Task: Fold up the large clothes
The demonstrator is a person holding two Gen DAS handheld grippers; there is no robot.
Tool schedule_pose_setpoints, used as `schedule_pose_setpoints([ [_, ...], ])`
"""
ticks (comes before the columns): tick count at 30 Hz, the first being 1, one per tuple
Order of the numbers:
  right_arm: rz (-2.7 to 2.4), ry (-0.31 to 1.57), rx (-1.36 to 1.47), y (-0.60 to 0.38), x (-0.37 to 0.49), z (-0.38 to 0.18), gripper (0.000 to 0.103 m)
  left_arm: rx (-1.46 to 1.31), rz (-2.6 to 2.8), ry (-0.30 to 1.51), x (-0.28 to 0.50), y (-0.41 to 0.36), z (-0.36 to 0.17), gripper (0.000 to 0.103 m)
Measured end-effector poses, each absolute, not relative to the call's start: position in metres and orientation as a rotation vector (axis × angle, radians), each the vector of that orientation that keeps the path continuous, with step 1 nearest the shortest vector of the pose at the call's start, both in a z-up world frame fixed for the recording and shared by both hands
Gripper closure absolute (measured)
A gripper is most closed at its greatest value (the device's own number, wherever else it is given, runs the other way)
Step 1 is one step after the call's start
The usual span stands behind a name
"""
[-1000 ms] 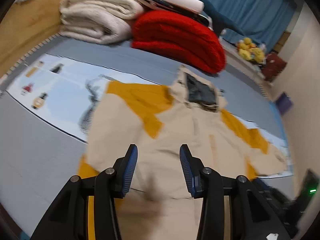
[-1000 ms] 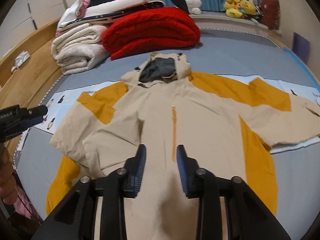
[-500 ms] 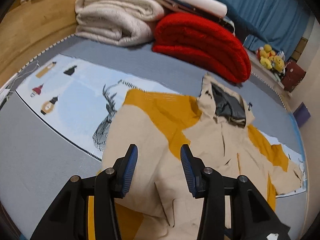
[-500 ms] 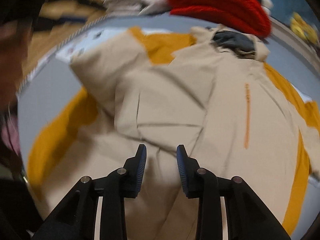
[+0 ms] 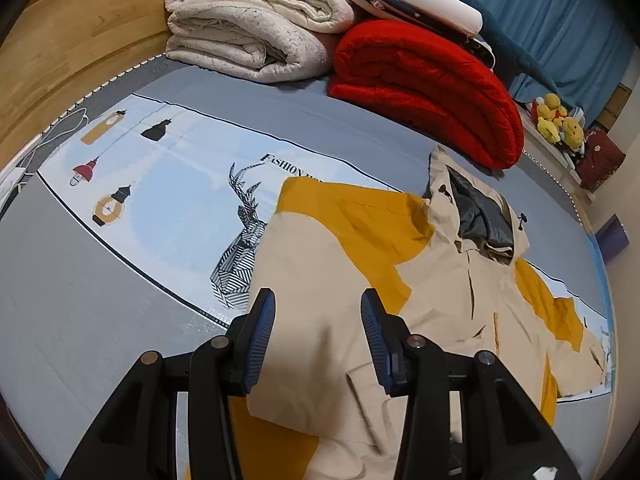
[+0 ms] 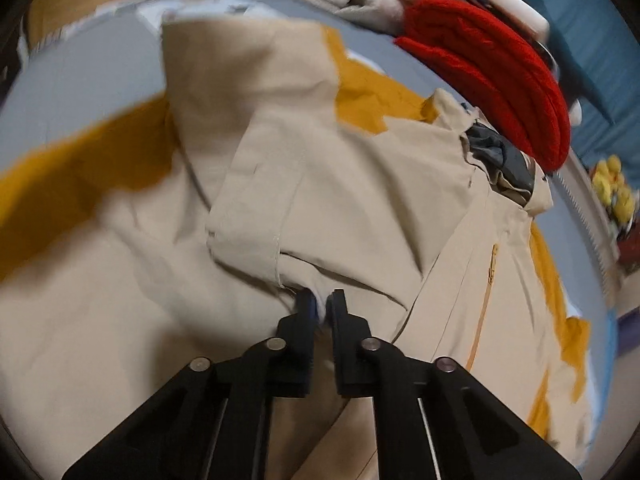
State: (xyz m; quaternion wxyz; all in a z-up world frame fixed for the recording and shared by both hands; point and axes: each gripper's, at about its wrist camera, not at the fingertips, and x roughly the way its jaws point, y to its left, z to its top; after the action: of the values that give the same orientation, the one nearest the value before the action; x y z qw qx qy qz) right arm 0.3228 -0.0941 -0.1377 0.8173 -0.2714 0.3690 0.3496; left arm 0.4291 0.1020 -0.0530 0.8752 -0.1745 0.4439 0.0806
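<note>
A beige and mustard hooded jacket [image 5: 448,280] lies front up on the bed, its left sleeve folded in over the body. My left gripper [image 5: 318,320] is open and empty, hovering over the folded sleeve's outer edge. In the right wrist view my right gripper [image 6: 322,306] is shut on the jacket [image 6: 340,208], pinching the cuff end of the folded sleeve [image 6: 264,216] close to the cloth. The grey-lined hood [image 6: 500,156] lies at the far end.
A red folded blanket [image 5: 424,84] and cream folded quilts [image 5: 256,28] are stacked at the head of the bed. A printed light-blue sheet [image 5: 160,184] lies under the jacket. Yellow plush toys [image 5: 556,120] sit on a ledge at the right. A wooden bed frame [image 5: 68,48] runs along the left.
My right gripper has dropped to the folded sleeve and closed on its cuff. My left gripper has shifted left toward the jacket's outer edge and stayed open.
</note>
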Motion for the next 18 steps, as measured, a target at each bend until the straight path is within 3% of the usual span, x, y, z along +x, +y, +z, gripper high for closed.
schedule_pose_setpoints([
  [6,0.446,0.868,0.061,-0.189,0.391,-0.099,0.102,-0.357,0.175,0.922,0.429,0.104,-0.053,0.063],
  [11,0.223,0.933,0.325,-0.26,0.417,-0.114,0.1,-0.338,0.167,0.933,0.432,0.097,-0.056,0.063],
  [16,0.147,1.08,0.556,-0.303,0.431,-0.152,0.09,-0.334,0.144,0.946,0.438,0.084,-0.061,0.062],
  [18,0.158,1.126,0.604,-0.309,0.437,-0.166,0.079,-0.332,0.136,0.951,0.441,0.079,-0.062,0.062],
])
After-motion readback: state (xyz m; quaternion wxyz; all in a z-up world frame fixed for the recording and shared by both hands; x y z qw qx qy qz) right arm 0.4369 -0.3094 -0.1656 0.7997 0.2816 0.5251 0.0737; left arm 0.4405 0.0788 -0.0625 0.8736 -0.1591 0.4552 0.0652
